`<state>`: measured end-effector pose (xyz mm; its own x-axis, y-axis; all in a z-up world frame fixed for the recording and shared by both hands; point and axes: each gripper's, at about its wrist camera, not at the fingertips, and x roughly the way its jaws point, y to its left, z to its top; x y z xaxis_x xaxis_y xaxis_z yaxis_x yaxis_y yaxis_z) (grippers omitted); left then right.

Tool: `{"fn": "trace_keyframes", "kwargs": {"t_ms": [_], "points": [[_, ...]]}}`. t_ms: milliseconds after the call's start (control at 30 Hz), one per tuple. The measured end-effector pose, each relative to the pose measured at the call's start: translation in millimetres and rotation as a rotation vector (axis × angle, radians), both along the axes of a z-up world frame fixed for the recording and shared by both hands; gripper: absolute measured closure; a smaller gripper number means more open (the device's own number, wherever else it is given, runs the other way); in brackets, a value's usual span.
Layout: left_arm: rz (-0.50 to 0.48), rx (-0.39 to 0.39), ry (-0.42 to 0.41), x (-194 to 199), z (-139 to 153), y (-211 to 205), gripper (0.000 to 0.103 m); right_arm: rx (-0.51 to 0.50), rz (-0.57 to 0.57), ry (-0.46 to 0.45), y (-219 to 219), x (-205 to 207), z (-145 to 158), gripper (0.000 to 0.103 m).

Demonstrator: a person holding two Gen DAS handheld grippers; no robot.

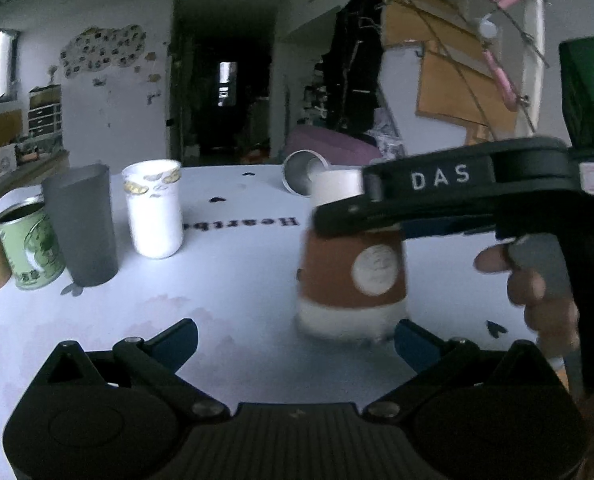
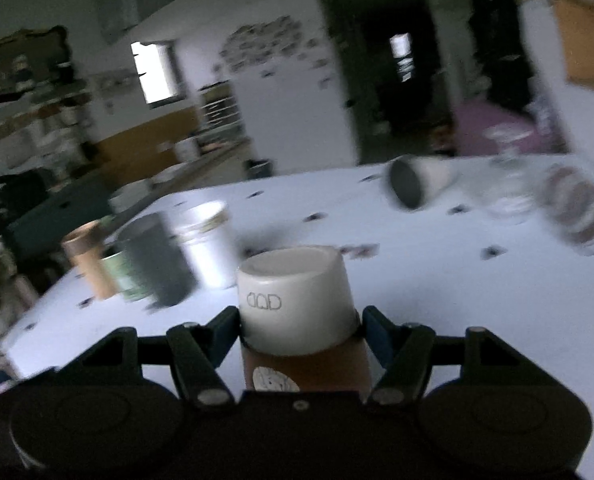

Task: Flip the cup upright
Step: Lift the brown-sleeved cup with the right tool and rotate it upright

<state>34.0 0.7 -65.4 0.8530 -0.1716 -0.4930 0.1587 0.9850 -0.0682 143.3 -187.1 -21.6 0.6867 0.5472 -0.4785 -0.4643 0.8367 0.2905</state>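
Left wrist view: the left gripper (image 1: 295,338) gapes wide, holding nothing; ahead of its right finger, the upside-down cup (image 1: 353,264) is pinched by the right gripper (image 1: 349,216).

Right wrist view: the right gripper (image 2: 299,326) is clamped on the cup (image 2: 297,292), base uppermost. Judged: grasp done; next comes lifting and rolling it upright.

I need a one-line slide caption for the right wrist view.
Right gripper shut on an upside-down brown-and-white cup above the white table.
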Motion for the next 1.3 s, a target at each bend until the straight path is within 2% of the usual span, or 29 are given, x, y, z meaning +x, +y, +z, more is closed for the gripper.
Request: {"fn": "trace_keyframes", "kwargs": {"t_ms": [233,400,567,700,800,933,1000,1167,1300], "points": [[0.05,-0.014,0.031,5,-15,19,0.0,0.06,0.127,0.068,34,-14,-7,0.035],[0.099,0.011,0.067,8,-28,27,0.0,0.072,0.129,0.063,18,-30,-8,0.036],[0.151,0.013,0.076,7,-31,36,0.0,0.044,0.084,0.078,-3,-37,-19,0.037],[0.174,-0.009,0.088,5,-28,44,0.0,0.066,0.053,0.11,-21,-41,-29,0.037],[0.192,-0.08,0.114,5,-24,54,0.0,0.044,0.035,0.132,-25,-43,-38,0.037],[0.162,-0.296,0.173,8,-12,70,0.0,0.025,0.031,0.175,-26,-42,-53,0.037],[0.126,-0.379,0.202,13,-4,71,0.001,0.014,0.034,0.157,-24,-44,-53,0.037],[0.024,-0.45,0.259,32,5,54,0.003,-0.024,0.035,0.115,-18,-49,-53,0.037],[-0.026,-0.558,0.329,54,-4,43,0.006,-0.019,0.044,0.118,-18,-50,-53,0.037]]}}
